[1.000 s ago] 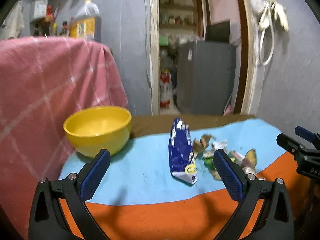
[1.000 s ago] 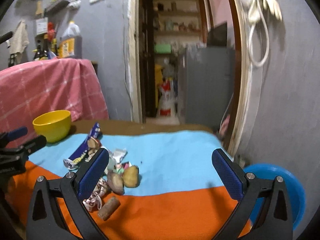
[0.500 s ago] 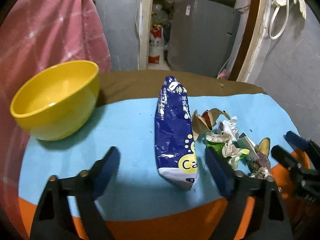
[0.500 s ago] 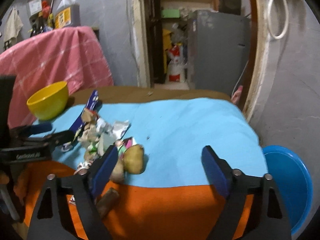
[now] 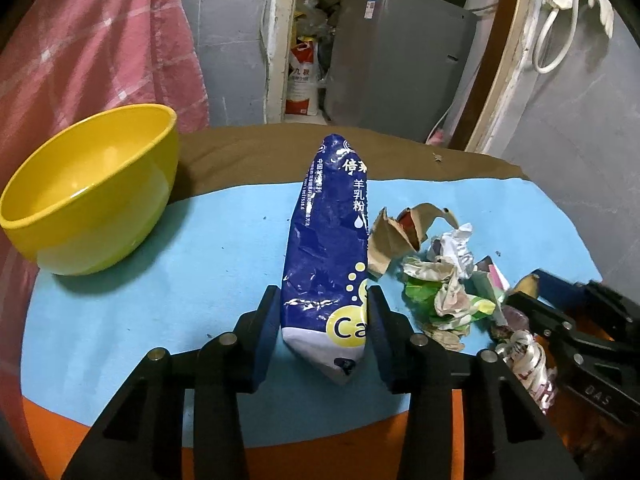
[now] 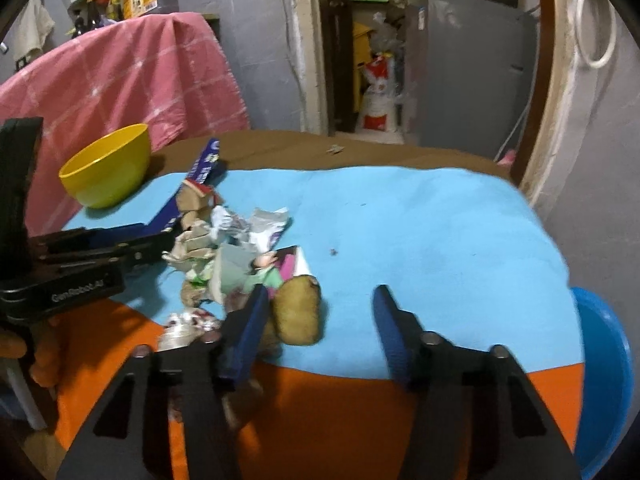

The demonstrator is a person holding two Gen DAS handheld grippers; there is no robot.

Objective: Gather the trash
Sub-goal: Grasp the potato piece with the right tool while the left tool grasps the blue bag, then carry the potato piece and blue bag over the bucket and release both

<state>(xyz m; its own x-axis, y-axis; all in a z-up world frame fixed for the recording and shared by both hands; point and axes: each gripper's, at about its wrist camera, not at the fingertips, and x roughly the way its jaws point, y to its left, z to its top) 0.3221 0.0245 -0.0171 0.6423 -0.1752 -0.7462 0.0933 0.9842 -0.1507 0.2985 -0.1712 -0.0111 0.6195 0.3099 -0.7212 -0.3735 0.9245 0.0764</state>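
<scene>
My left tool [image 5: 323, 322] has just been closing and now pinches the near end of the crinkled blue foil milk-powder pouch [image 5: 330, 248], which lies on the blue-clothed counter [image 5: 224, 248]. The deep yellow plastic bowl [image 5: 86, 192] waits at ten o'clock. My right tool [image 6: 318, 316], also closing but still spread, brackets the brown potato-like scrap [image 6: 298, 310] off-centre, so I judge it could squirt aside.

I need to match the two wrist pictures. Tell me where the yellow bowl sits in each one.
Left wrist view: the yellow bowl fills the left edge, large and close, on the blue cloth left of the blue packet.
Right wrist view: the yellow bowl is small, upper left, beyond the trash pile.
Shared landmark: the pink checked cloth behind the bowl.
</scene>
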